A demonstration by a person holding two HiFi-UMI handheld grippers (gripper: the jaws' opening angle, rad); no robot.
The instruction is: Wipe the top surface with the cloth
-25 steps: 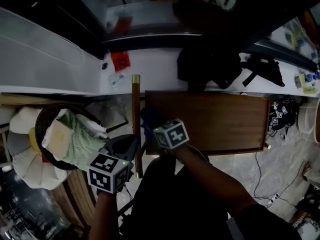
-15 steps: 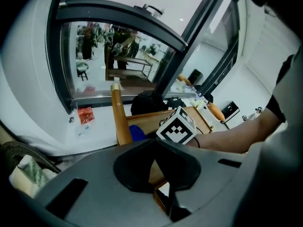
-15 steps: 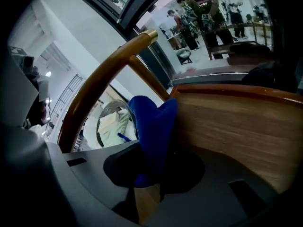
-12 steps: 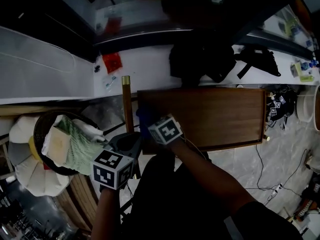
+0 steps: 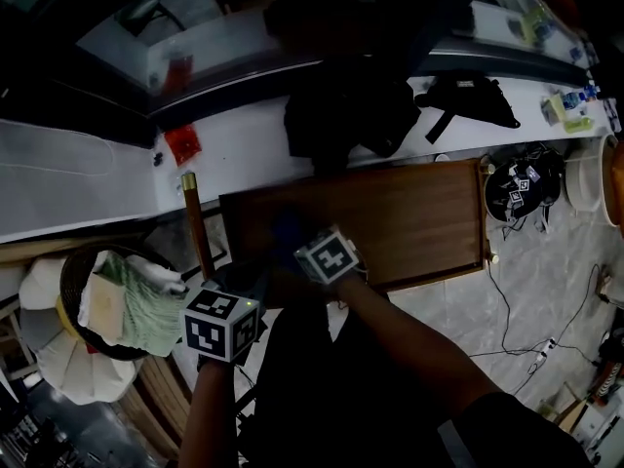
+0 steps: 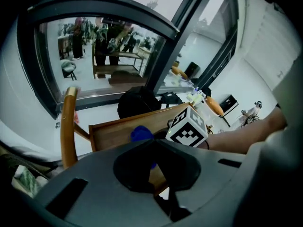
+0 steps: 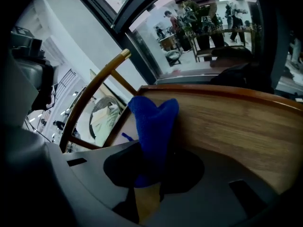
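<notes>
The wooden table top (image 5: 409, 213) is a dark brown rectangle in the middle of the head view. My right gripper (image 5: 290, 240) is over its near left corner, shut on a blue cloth (image 5: 287, 228). In the right gripper view the blue cloth (image 7: 154, 119) sticks up from between the jaws of the right gripper (image 7: 150, 148), against the table top (image 7: 227, 126). My left gripper (image 5: 255, 279) hangs just off the table's near left edge. The left gripper (image 6: 154, 141) shows its jaws meeting with nothing held, and the cloth (image 6: 141, 133) and table (image 6: 116, 132) lie beyond them.
A wooden chair rail (image 5: 198, 224) stands left of the table. A dark basket (image 5: 73, 271) with folded cloths sits at the lower left. Black bags (image 5: 341, 115) lie on the white ledge behind the table. Cables (image 5: 517, 300) run over the floor at the right.
The head view has swung, so the table now sits lower left and tilted. My right gripper stays over the table's near left corner with the cloth. The left gripper stays beside it.
</notes>
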